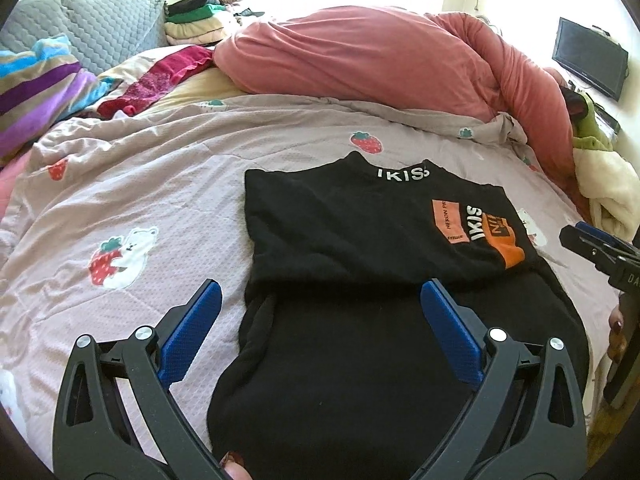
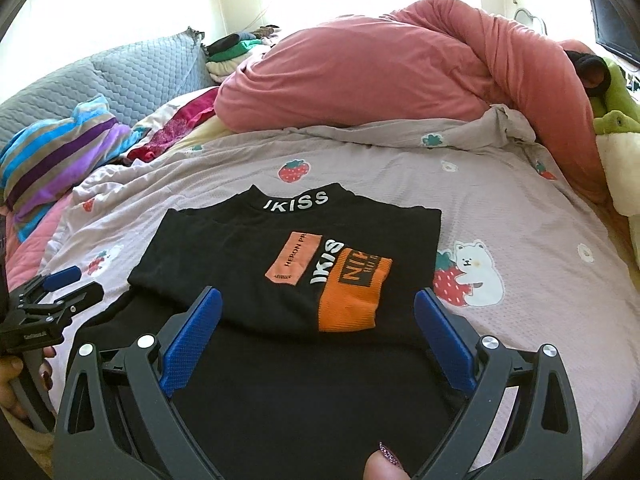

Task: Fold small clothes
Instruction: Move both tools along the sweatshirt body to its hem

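Note:
A black sweater [image 1: 352, 232] with white "IKISS" lettering on the collar and orange patches lies on the bed, its sides folded in and its upper part lying over the lower part. It also shows in the right wrist view [image 2: 256, 256]. My left gripper [image 1: 320, 292] is open and empty, just above the near half of the sweater. My right gripper [image 2: 316, 300] is open and empty over the sweater's near edge. The right gripper also shows at the right edge of the left wrist view [image 1: 588, 244]. The left gripper shows at the left edge of the right wrist view [image 2: 68, 284].
The bed has a pale strawberry-print cover [image 1: 140, 200]. A bunched pink duvet [image 1: 380, 60] lies behind. A striped pillow [image 1: 36, 88], a grey quilted headboard cushion [image 1: 108, 24], stacked folded clothes [image 1: 196, 20] and red garments [image 1: 160, 76] sit at the far left. A green plush toy [image 2: 616, 92] is at the right.

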Demonstrator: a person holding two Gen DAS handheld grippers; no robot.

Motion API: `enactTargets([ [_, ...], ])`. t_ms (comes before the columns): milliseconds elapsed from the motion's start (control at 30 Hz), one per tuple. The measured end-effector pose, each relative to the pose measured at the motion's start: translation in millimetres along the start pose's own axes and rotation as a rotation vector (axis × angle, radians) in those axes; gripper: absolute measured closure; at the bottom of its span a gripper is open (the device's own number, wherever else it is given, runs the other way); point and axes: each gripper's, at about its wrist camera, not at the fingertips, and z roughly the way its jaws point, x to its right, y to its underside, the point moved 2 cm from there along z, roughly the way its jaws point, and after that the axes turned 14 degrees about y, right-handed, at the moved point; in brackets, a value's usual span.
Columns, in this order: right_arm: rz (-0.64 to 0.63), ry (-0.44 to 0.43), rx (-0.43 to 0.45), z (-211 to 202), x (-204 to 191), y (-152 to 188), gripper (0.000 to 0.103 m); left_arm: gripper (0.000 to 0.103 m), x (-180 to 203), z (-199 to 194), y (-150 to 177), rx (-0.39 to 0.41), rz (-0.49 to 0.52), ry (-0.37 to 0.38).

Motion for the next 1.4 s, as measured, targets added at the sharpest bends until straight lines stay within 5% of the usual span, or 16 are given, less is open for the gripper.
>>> enactTargets([
  [1133,-0.019,-0.005,0.006,-39,30,41,0.007,0.01,-52,-84,56,0.003,-0.177,-0.049],
  [1267,-0.025,-0.008,0.001,-42,30,46,0.007,0.026,-53,-88,65,0.0,-0.182,-0.027],
  [1400,-0.024,-0.014,-0.007,-43,31,50,0.007,0.055,-56,-87,76,-0.018,-0.211,0.015],
])
